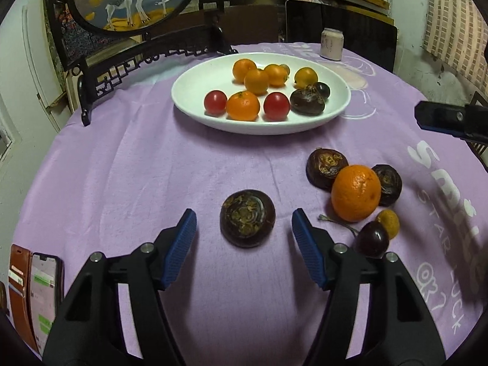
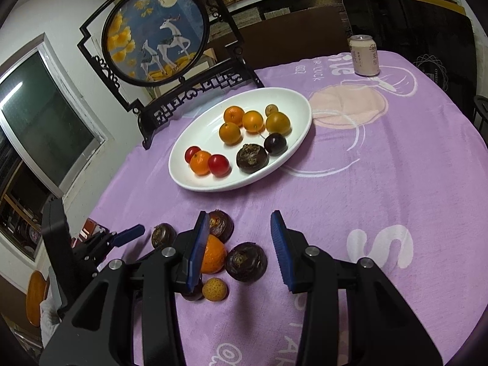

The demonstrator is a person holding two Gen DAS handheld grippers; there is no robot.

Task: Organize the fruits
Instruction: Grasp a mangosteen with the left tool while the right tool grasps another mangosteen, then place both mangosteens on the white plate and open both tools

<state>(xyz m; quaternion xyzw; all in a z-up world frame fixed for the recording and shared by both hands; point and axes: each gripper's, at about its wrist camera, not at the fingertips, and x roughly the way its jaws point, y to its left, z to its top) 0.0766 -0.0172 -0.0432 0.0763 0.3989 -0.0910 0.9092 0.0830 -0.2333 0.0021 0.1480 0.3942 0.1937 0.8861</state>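
Purple cloth (image 1: 122,167); phone (image 1: 45,299) left; can (image 1: 331,44) behind plate (image 1: 189,91).

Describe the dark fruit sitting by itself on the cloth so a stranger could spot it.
Start at the white plate on the purple cloth, then come nearer. The lone dark fruit lies between the left gripper's open jaws, well left of the cluster around the big orange.

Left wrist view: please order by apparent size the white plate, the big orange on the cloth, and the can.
1. white plate
2. big orange
3. can
The can stands farthest from the camera, so its small look is partly distance.
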